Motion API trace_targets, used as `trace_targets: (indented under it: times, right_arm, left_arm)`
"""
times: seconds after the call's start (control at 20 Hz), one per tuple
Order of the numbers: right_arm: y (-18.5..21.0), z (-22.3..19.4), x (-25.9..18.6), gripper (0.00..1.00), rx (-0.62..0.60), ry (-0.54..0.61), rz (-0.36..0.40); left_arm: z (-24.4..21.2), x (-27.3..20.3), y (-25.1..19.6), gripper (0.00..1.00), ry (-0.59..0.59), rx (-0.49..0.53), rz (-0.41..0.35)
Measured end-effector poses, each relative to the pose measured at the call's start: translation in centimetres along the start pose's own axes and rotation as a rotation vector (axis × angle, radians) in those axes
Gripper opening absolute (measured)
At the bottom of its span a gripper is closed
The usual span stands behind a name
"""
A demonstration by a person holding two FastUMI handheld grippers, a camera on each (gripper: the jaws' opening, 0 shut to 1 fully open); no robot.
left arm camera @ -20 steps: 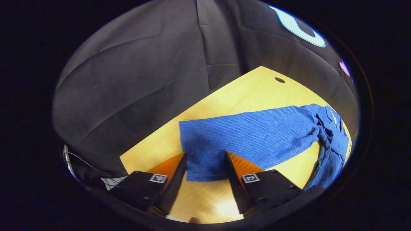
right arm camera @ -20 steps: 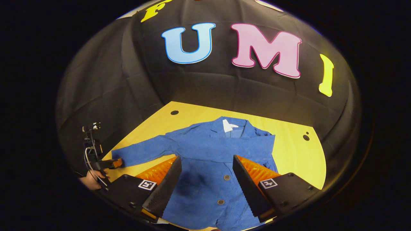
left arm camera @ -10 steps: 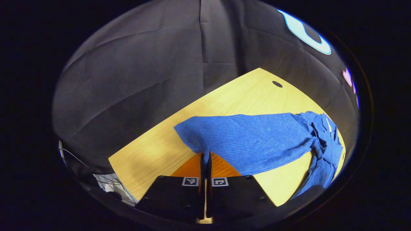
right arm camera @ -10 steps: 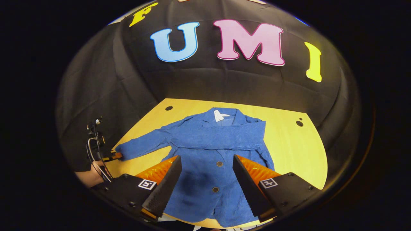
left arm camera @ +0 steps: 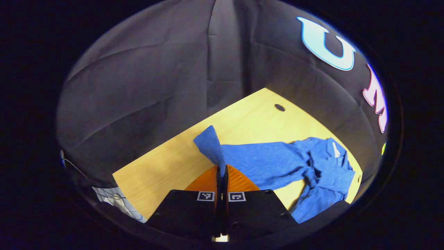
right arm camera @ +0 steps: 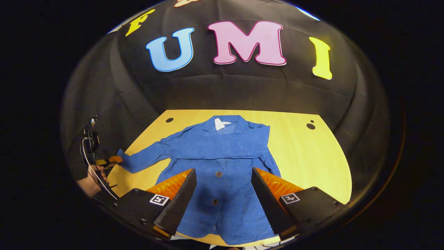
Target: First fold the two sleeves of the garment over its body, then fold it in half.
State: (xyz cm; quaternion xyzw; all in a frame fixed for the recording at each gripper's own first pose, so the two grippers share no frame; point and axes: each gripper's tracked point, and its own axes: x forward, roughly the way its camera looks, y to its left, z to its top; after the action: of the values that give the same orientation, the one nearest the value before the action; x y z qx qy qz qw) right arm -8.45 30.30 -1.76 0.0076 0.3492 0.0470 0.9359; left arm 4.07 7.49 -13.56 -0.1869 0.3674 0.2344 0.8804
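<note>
- The left tool (left arm camera: 221, 166) is pressed together on the cuff of the garment's (right arm camera: 222, 163) outstretched sleeve (left arm camera: 267, 163). A second ago it was spread around that cuff; half a second ago it had just closed on it.
- The cuff now stands up from the surface (left arm camera: 163, 170) in a peak at the tool's tips, where before it lay flat. The sleeve behind it looks shorter and more bunched toward the jacket body.
- In the right gripper view the left tool (right arm camera: 112, 160), with a hand (right arm camera: 91, 180) behind it, sits at the sleeve's end, near the surface's left edge.
- The right tool (right arm camera: 223, 180) is spread wide and holds nothing. It hangs over the jacket's lower front, with two buttons seen between its fingers (right arm camera: 180, 194).
- The blue jacket lies face up in the middle of the surface, collar toward the booth wall. Its other sleeve is already folded across the chest.
- The hem reaches close to the near edge of the surface.
- Bare wood lies open to the right of the jacket, out to a small hole (right arm camera: 310, 126) near the far right corner.
- A narrower bare strip lies beyond the collar. Bare wood also lies around the lifted cuff on the left side.
</note>
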Motion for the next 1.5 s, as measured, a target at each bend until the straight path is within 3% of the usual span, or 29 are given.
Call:
trace_targets:
  times: [0.3,0.4,0.45,0.65,1.0,1.05,1.15,1.3,1.5]
  right_arm:
    - [-4.2,-1.2,-0.2,1.0,0.048,0.012,-0.025]
    - [-6.2,-1.5,-0.7,0.94,0.068,0.01,-0.039]
    - [-7.3,-1.6,-0.8,1.0,0.078,0.008,-0.052]
    - [-11.1,-2.1,-1.5,0.98,0.148,0.004,-0.09]
    - [-17.7,-4.9,-3.1,0.98,0.215,0.037,-0.138]
    - [-18.3,-5.2,-3.2,0.98,0.226,0.045,-0.139]
    - [-19.1,-5.9,-3.4,0.98,0.249,0.055,-0.138]
    - [-19.0,-6.1,-3.3,0.98,0.251,0.051,-0.124]
    - [-17.9,-7.1,-2.5,0.98,0.225,0.047,-0.102]
  left_arm:
    - [1.8,-2.7,-15.6,0.0,-0.058,0.11,-0.202]
    - [1.1,-3.3,-21.1,0.0,-0.065,0.175,-0.271]
    - [0.4,-3.6,-24.3,0.0,-0.064,0.205,-0.312]
    - [-3.7,-4.3,-34.8,0.0,-0.029,0.26,-0.472]
    - [-12.4,-3.0,-46.5,0.01,0.116,0.313,-0.588]
    - [-13.8,-2.2,-48.0,0.05,0.137,0.312,-0.6]
    - [-15.7,-2.0,-49.5,0.26,0.167,0.338,-0.587]
    - [-16.2,-1.7,-50.1,0.87,0.109,0.395,-0.539]
    - [-15.0,-5.8,-46.1,0.84,0.047,0.449,-0.565]
